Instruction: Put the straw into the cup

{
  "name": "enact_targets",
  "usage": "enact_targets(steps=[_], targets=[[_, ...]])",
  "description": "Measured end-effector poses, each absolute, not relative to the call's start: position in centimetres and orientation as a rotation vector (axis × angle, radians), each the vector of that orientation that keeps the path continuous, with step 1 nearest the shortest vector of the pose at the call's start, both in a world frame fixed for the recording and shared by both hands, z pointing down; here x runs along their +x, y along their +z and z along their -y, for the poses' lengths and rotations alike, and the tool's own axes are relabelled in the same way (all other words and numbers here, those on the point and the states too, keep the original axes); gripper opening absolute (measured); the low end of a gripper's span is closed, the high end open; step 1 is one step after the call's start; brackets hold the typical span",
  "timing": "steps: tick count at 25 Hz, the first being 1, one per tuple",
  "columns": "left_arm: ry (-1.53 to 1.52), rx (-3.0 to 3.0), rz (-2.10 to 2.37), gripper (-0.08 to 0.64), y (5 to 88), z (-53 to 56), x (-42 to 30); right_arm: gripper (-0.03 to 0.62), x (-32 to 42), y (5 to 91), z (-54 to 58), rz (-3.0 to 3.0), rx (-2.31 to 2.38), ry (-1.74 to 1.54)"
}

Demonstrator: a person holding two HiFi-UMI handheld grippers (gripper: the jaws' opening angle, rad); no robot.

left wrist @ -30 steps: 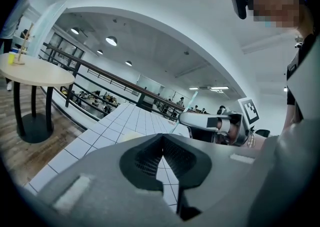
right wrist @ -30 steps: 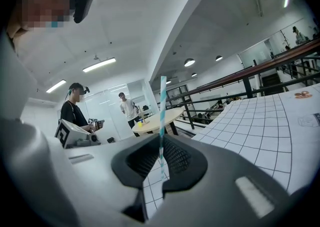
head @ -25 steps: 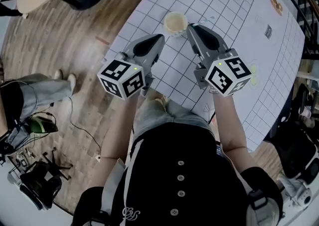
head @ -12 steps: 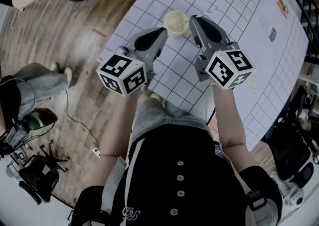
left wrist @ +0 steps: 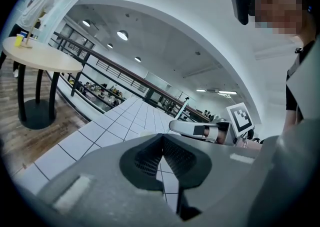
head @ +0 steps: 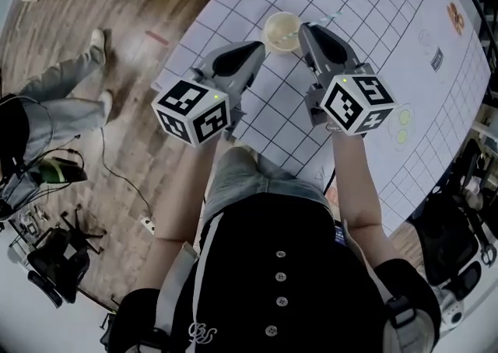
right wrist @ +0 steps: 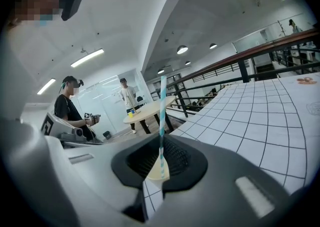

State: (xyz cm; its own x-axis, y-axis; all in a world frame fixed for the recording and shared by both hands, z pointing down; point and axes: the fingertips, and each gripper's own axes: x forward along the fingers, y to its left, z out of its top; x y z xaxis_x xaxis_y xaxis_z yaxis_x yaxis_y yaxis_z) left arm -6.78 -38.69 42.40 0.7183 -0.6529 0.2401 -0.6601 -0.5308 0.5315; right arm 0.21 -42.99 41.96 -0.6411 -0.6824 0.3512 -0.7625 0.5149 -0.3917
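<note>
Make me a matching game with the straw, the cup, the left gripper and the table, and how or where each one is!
1. straw
2. cup
3. left gripper
4. table

A. shut, nothing inside
B. white with grid lines
C. pinched by the right gripper
D. pale, standing upright on the table

Pairs: 1-C, 2-D, 3-A, 4-B
</note>
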Motion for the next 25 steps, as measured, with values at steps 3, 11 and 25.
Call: enact_targets(steps=[3,11,25], targets=[[0.046,2.301,0.976,0.002,43.9,39.3,-6.2,0.02,0.4,43.5,44.0,2.568,1.248,0.786],[0.061,2.273,0.949,0.002,44.8,39.4,-5.6,0.02,0.2,44.7,44.2,2.526,1.22,0.823],[0.072,2.236,0.904,0.002,46.7,38.8,-4.8,0.034,0.3,45.9,44.6,2.526,1.256,0.795]])
